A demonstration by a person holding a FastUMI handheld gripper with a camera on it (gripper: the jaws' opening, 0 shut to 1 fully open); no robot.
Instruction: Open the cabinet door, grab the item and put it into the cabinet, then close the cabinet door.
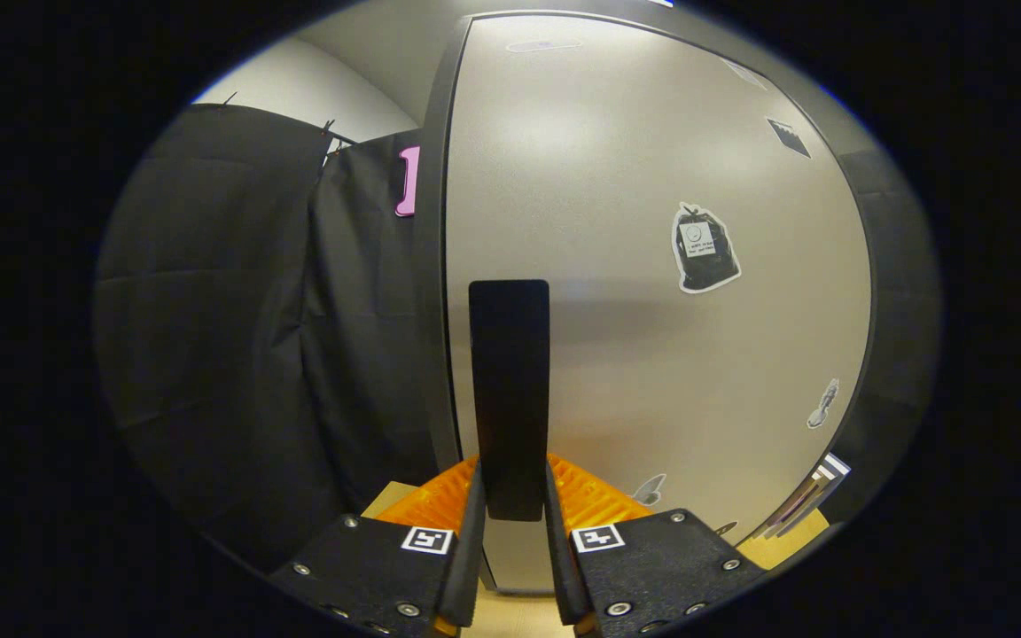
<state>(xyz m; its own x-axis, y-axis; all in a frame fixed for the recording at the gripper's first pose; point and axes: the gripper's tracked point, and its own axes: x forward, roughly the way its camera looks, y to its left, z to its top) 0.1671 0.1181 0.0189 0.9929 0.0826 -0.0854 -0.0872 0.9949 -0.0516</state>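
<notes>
- Your tongs (511, 540) sit square to the cabinet door (652, 292), fingers (466, 549) drawn in on either side of the dark handle (509, 399).
- Handle stands upright, long axis vertical, near the door's left edge; its lower end lies between the fingers. They look closed on it, both touching.
- Door appears shut, flush in its dark frame.
- Judgement: opening step. Hinge probably on the right edge, so expect the pull to swing toward you.
- An orange ridged item (581, 496) lies low on the pale surface (510, 616), just behind the fingers.
</notes>
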